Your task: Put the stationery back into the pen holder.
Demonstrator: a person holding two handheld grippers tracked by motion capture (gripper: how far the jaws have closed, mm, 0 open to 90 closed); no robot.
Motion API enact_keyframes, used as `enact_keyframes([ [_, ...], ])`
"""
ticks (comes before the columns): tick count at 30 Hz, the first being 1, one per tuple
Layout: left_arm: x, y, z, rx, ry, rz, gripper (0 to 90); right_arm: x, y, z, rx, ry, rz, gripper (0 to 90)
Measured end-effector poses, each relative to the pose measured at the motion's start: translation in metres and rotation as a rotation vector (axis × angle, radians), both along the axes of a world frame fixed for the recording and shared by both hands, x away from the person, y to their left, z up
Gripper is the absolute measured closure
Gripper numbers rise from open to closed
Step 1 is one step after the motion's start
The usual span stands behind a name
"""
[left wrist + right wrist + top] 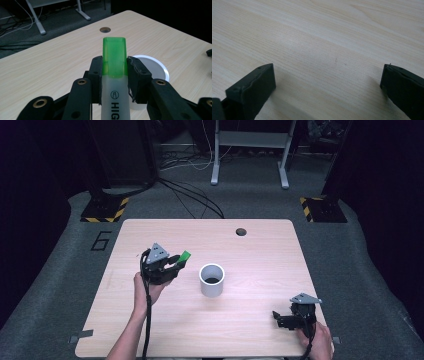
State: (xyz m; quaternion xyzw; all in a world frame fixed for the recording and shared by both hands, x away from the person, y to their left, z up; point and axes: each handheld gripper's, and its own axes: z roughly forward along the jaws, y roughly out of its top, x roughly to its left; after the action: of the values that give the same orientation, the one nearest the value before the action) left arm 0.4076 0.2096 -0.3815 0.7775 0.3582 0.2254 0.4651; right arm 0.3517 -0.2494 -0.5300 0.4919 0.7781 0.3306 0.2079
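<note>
Green cap foremost, the highlighter (114,75) sits clamped between the jaws of your left gripper (176,263), which you hold above the table (260,320) toward its left edge, about midway between the near and far edges. In the left gripper view the pads bear on the marker right at the seam where the translucent green cap meets the pale barrel, with the cap standing clear ahead of the jaws and the printed barrel running back between the linkages. The white cup (212,280) stands upright near the middle of the table, just to the right of the marker tip and apart from it; the same cup's rim (160,65) shows behind the right-hand jaw. I judge the marker light, rigid and smooth-sided plastic: it should tolerate a firm squeeze, yet could slip or swivel if gripped loosely, and pressure on the cap alone risks pulling it off. The flat faces of the barrel below the seam look like the safer hold. Your right gripper (286,320) rests low by the near right corner, its jaws wide apart with nothing between them, bare wood grain (329,50) showing through the gap. A round cable hole (241,231) lies near the far edge.
</note>
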Motion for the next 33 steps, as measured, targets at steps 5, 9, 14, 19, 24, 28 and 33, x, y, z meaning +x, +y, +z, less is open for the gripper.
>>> enact_keyframes([
  [5, 0.004, -0.012, 0.003, -0.003, -0.022, -0.013, 67.2, 0.0, 0.0, 0.0, 0.002, -0.001, 0.001, 0.0],
  [9, 0.007, -0.021, 0.005, 0.0, -0.031, -0.026, 67.2, 0.0, 0.0, 0.0, 0.0, 0.004, 0.002, 0.0],
  [14, 0.011, -0.032, 0.008, -0.001, -0.042, -0.045, 67.2, 0.0, 0.0, 0.0, -0.001, 0.005, 0.002, 0.0],
  [19, 0.013, -0.042, 0.01, -0.002, -0.052, -0.061, 67.2, 0.0, 0.0, 0.0, -0.002, 0.007, 0.002, 0.0],
  [24, 0.016, -0.05, 0.011, -0.02, -0.071, -0.07, 67.2, 0.0, 0.0, 0.0, -0.001, 0.004, 0.001, 0.0],
  [28, 0.019, -0.055, 0.011, -0.024, -0.083, -0.077, 67.2, 0.0, 0.0, 0.0, -0.003, 0.007, 0.004, 0.0],
  [33, 0.022, -0.062, 0.01, -0.029, -0.074, -0.089, 67.2, 0.0, 0.0, 0.0, -0.003, 0.007, 0.004, 0.0],
])
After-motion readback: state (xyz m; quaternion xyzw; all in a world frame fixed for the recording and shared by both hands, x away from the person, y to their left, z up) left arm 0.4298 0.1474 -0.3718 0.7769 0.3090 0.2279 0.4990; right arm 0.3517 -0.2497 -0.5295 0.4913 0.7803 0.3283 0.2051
